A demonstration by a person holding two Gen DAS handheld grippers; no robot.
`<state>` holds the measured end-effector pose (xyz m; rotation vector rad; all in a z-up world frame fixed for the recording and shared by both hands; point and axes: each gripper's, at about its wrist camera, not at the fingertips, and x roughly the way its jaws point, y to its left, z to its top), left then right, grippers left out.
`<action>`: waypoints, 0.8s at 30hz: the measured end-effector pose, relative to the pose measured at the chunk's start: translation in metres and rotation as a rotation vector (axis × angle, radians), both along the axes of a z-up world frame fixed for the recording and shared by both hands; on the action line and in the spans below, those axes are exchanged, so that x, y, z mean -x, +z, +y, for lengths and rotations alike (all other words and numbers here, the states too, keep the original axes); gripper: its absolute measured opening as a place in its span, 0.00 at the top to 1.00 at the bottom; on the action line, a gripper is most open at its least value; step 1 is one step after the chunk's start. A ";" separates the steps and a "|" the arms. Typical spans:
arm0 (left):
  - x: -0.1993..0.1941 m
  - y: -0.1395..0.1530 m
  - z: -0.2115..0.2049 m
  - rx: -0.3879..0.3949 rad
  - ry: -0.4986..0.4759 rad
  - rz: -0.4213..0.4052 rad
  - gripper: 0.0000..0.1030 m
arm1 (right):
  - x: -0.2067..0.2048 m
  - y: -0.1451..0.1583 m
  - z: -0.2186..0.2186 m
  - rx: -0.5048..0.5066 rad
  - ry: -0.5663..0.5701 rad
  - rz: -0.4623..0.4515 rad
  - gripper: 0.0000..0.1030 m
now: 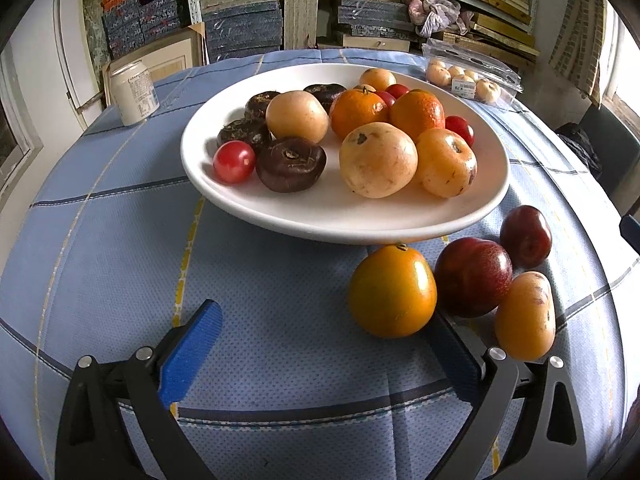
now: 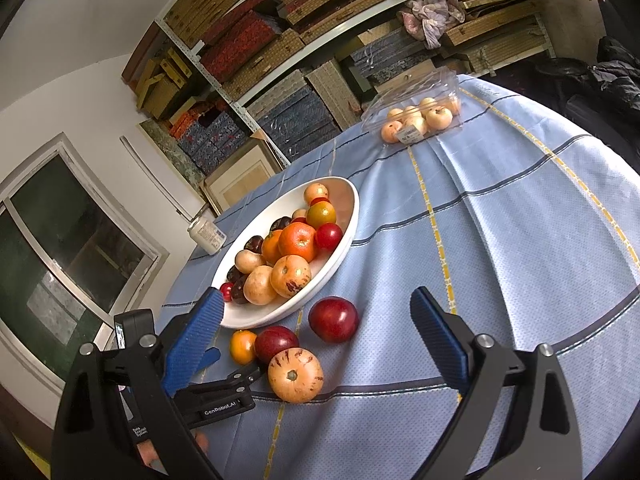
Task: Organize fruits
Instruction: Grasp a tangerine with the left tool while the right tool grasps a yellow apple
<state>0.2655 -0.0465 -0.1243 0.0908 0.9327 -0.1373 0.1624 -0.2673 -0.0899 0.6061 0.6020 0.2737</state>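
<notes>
Left gripper point(image 1: 320, 344): jaws spread wide, low over the tablecloth; blue pads at 7 and 5 o'clock of the left wrist view. The right pad lies just beside the orange tomato, and contact cannot be told. Nothing sits between the pads.
Right gripper point(image 2: 320, 312): jaws wide apart, holding nothing, raised above the table and tilted; the left gripper's black body shows under it at 7 o'clock.
Plate point(image 1: 280, 208): white, shallow, centre of the left wrist view; at 10 o'clock from the loose fruits in the right wrist view point(image 2: 348, 216).
Fruits on plate: two mandarins point(image 1: 358, 110), pale yellow-tan round fruits point(image 1: 378, 160), dark brown water chestnuts point(image 1: 291, 164), cherry tomatoes point(image 1: 234, 161); crowded, many touching.
Orange tomato point(image 1: 392, 292): on the cloth just below the plate's near rim, at 4 o'clock in the left wrist view; seen small in the right wrist view point(image 2: 242, 346).
Dark red plums: one point(image 1: 472, 276) touching the orange tomato at its 3 o'clock; another point(image 1: 525, 236) just beyond it, near the plate rim.
Speckled tan fruit point(image 1: 524, 316): on the cloth at 4 o'clock of the nearer plum, touching it; calyx faces up in the right wrist view point(image 2: 295, 374).
Clear plastic clamshell point(image 1: 472, 68): at 1 o'clock beyond the plate, holding pale round fruits.
White jar point(image 1: 132, 92): upright, at 10 o'clock from the plate.
Tablecloth point(image 1: 260, 320): light blue with dark and yellow stripes.
Shelves point(image 1: 360, 0): behind the table, stacked with boxes.
</notes>
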 end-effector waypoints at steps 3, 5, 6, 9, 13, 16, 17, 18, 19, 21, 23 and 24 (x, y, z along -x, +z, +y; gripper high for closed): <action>0.000 0.000 0.000 0.002 -0.001 0.001 0.03 | 0.000 0.001 0.000 0.000 -0.001 -0.001 0.11; 0.000 0.000 0.000 0.000 0.000 0.000 0.03 | 0.000 0.000 0.000 -0.001 0.000 -0.001 0.10; 0.000 0.000 0.000 0.000 0.000 0.000 0.03 | 0.000 0.001 0.000 -0.001 0.000 -0.001 0.10; 0.000 0.000 0.001 -0.001 0.000 -0.002 0.03 | 0.000 -0.001 0.001 0.002 0.003 0.002 0.10; 0.003 0.003 0.000 0.007 0.000 -0.016 0.03 | 0.000 -0.003 0.002 0.002 0.006 0.003 0.09; 0.007 0.008 0.001 0.022 0.009 -0.050 0.03 | 0.000 -0.002 0.002 0.003 0.005 0.003 0.09; 0.007 0.008 0.001 0.022 0.008 -0.052 0.03 | 0.000 -0.003 0.002 0.003 0.006 0.003 0.09; 0.007 0.009 0.000 0.025 0.006 -0.051 0.03 | 0.000 -0.003 0.003 0.003 0.007 0.003 0.09; 0.007 0.009 0.001 0.030 0.005 -0.054 0.03 | 0.001 -0.004 0.004 0.003 0.008 0.003 0.09; 0.009 0.013 0.002 0.045 0.006 -0.070 0.04 | 0.000 -0.004 0.004 0.005 0.008 0.004 0.09; 0.010 0.015 0.001 0.055 -0.004 -0.083 0.09 | 0.000 -0.005 0.006 0.008 0.013 0.005 0.09; 0.010 0.015 0.000 0.056 -0.010 -0.084 0.13 | 0.000 -0.006 0.007 0.009 0.014 0.005 0.09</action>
